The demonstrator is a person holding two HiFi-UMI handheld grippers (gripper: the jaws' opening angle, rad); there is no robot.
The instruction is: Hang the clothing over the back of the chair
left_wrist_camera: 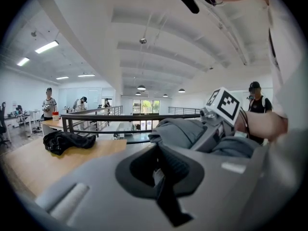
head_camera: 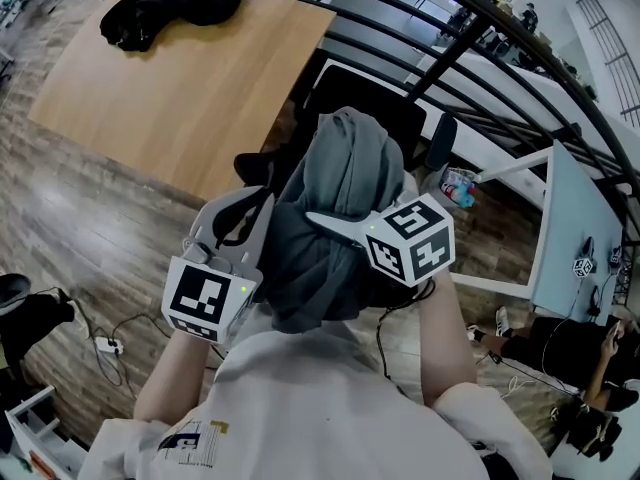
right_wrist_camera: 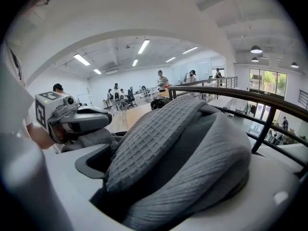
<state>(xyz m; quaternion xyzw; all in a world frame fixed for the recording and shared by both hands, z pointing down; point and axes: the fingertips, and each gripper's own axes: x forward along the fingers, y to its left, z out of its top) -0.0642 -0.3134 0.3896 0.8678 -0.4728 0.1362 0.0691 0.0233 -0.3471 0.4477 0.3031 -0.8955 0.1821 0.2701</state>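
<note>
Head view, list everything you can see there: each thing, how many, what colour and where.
grey garment: one, grey, draped over the chair's back
chair: one, black, beside the table
table: one, light wood, upper left
black garment: one, black, on the table's far end
railing: one, black, upper right
desk: one, white, right edge
cables: several, dark, floor at lower left
seated person: one, dark clothes, lower right
left gripper: one, white-grey, left of the garment, jaws together
right gripper: one, white-grey, right of it, jaws wide, cloth between
</note>
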